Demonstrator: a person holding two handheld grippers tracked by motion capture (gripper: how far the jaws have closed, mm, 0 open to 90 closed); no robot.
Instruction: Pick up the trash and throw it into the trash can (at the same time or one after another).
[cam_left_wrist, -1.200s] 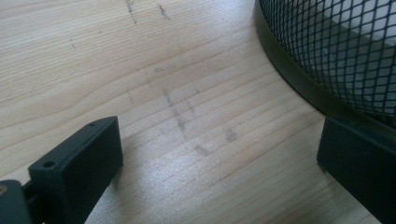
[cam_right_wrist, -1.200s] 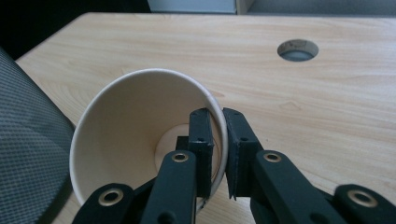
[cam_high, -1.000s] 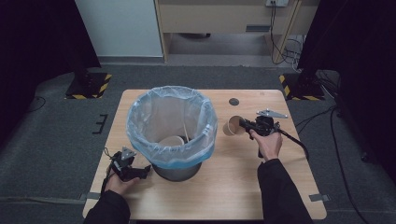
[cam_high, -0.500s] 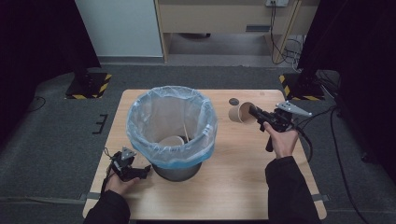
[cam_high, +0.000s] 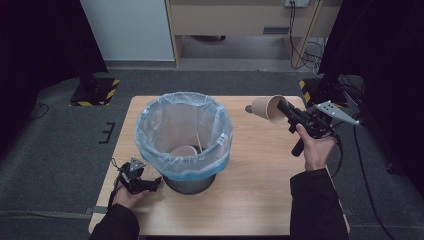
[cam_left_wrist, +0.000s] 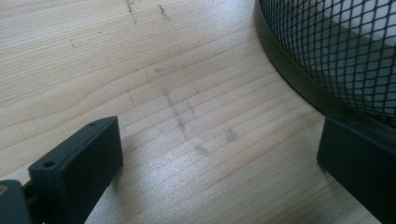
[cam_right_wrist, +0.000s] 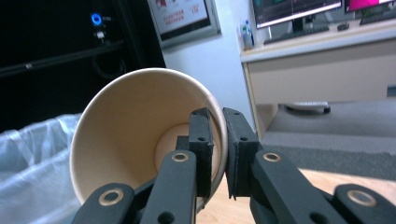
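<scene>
A tan paper cup (cam_high: 264, 108) hangs in the air right of the bin, lying on its side with its mouth toward the hand. My right gripper (cam_high: 283, 109) is shut on its rim, one jaw inside the cup (cam_right_wrist: 140, 140) and one outside. My right gripper (cam_right_wrist: 219, 154) pinches the cup's wall. A black mesh bin (cam_high: 192, 182) with a pale blue liner (cam_high: 180, 130) stands mid-table, with another paper cup (cam_high: 184, 151) inside. My left gripper (cam_high: 152, 184) rests on the table at the bin's lower left. My left gripper (cam_left_wrist: 219, 158) is open, jaws wide apart over bare wood.
A wooden table (cam_high: 250, 200) carries everything. A small dark disc (cam_high: 248, 108) lies near its far edge, behind the held cup. The mesh wall of the bin (cam_left_wrist: 336, 51) is close to the left gripper's right jaw. Grey carpet surrounds the table.
My right gripper has lifted the paper cup up off the table and carried it a little rightward and higher. The left gripper has stayed put.
</scene>
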